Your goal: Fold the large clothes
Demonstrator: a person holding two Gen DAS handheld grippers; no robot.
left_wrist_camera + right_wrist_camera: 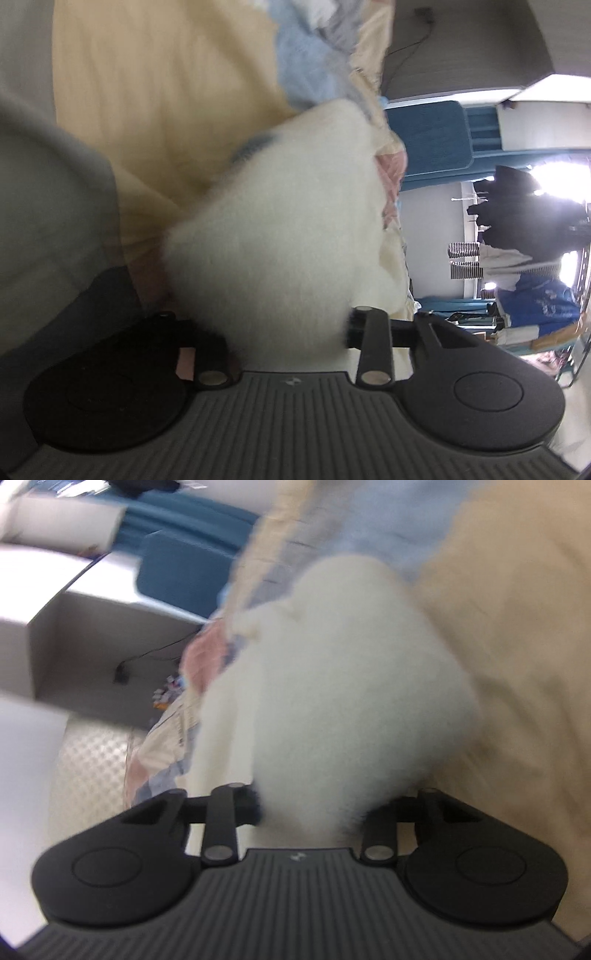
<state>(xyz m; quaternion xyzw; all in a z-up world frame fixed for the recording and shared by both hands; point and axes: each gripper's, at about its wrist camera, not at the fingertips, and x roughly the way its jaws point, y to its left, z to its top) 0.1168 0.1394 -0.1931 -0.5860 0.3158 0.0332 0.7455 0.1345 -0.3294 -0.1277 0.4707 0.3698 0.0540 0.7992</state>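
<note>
Both the left gripper and the right gripper had clamped the white fleece garment above the cream bedspread, so lifting it evenly seemed next.

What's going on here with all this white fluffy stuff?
A person is folding laundry with a handheld claw in each hand. Both the left claw and the right claw are clamped on a white fluffy garment, which bunches up between their fingers. Beneath it lies a beige spread with pastel patchwork bedding at its edge. Both views are blurred, so how far the fold has got cannot be told.
</note>
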